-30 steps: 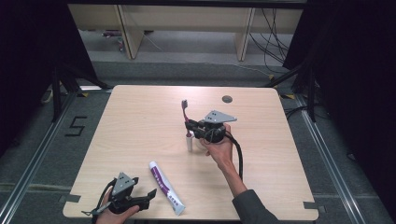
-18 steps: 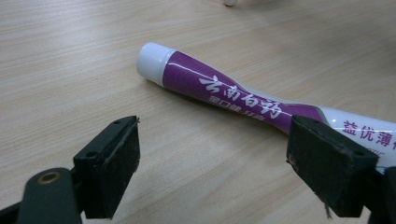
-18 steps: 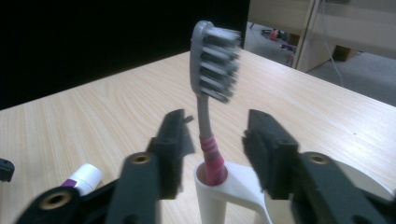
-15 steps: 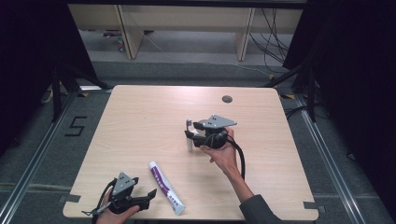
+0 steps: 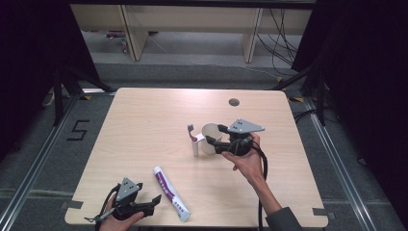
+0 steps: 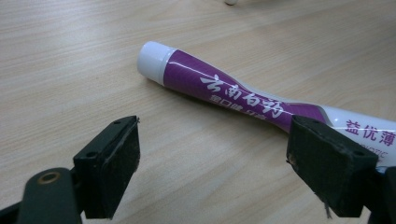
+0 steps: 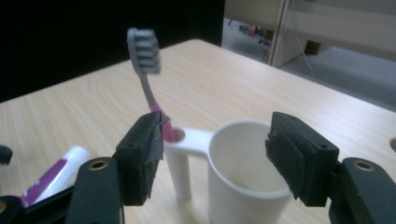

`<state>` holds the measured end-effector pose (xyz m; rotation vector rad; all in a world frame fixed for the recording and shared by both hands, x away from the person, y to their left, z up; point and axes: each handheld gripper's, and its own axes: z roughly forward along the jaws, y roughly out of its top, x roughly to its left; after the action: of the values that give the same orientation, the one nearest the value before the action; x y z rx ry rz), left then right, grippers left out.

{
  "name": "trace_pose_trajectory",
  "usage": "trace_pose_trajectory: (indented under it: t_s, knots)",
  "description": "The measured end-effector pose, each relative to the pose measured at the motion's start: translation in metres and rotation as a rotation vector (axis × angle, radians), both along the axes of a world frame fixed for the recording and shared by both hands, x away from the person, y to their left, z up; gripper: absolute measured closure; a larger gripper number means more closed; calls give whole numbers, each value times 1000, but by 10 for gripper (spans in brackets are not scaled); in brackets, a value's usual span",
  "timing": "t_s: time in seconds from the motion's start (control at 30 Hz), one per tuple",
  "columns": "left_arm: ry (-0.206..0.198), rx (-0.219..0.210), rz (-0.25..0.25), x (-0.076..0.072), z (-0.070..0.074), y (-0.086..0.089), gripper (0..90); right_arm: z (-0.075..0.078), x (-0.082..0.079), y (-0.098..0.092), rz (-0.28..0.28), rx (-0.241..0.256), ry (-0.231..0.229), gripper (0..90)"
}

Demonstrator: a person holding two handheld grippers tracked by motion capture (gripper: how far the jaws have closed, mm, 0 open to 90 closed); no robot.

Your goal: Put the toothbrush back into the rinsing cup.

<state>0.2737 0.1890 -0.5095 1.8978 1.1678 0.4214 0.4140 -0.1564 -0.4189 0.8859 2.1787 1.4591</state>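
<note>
Pale wood tabletop [image 5: 144,120]. Toothbrush [image 5: 191,135] stood in the holder of the white cup [image 5: 210,138]; right gripper [image 5: 215,139] had jaws wide around the cup, gripping nothing. Toothpaste [image 5: 171,192] lay flat near the front edge, not yet picked; left gripper [image 5: 155,202] jaws open just beside it.

table [image 5: 144,125] | round hole [image 5: 234,102] | floor mark "5" [image 5: 78,130]

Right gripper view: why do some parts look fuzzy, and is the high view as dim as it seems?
Right gripper view: toothbrush bristles and far background soft, cup sharper. High view: table evenly lit, surroundings dark. Left gripper view: toothpaste tube crisp, with faint glare.
</note>
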Motion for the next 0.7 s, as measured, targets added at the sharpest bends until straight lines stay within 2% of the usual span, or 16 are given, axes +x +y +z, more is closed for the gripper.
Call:
trace_pose_trajectory:
  t_s: [0.07,0.1,0.17,0.2,0.23,0.27,0.37,0.4,0.53,0.57,0.6,0.63,0.67,0.7]
  knots:
    - [-4,-8,0,0,0,-1,172,-1,-3,-8,8,-22,-17,365]
    - [-7,-8,5,0,0,-1,172,-2,-8,-11,-4,-16,18,365]
    - [-2,1,2,0,0,0,172,-5,-10,-19,6,-32,-7,362]
    - [-2,-2,4,0,0,0,172,-6,-13,-23,-8,-37,21,362]
    - [-2,-2,4,0,0,0,172,-6,-13,-23,-8,-37,21,362]
    - [-3,0,3,1,0,0,172,-9,-16,-29,-11,-32,52,359]
    - [-2,3,2,1,0,0,172,-13,-18,-35,-20,-29,47,357]
    - [-3,3,4,1,0,0,172,-14,-21,-38,-29,-30,68,357]
    - [-4,13,3,1,0,1,172,-23,-27,-48,-25,-25,83,351]
    - [-2,10,2,1,-1,1,172,-28,-30,-53,-30,-9,106,351]
    - [1,8,0,1,-1,0,172,-28,-30,-53,-30,-9,106,351]
    - [-3,12,-7,1,-1,0,172,-32,-34,-60,-43,-26,129,348]
    - [-4,12,-8,1,-1,0,172,-34,-34,-63,-56,-32,121,349]
    - [-4,12,-8,1,-1,0,172,-36,-35,-65,-63,-18,124,349]
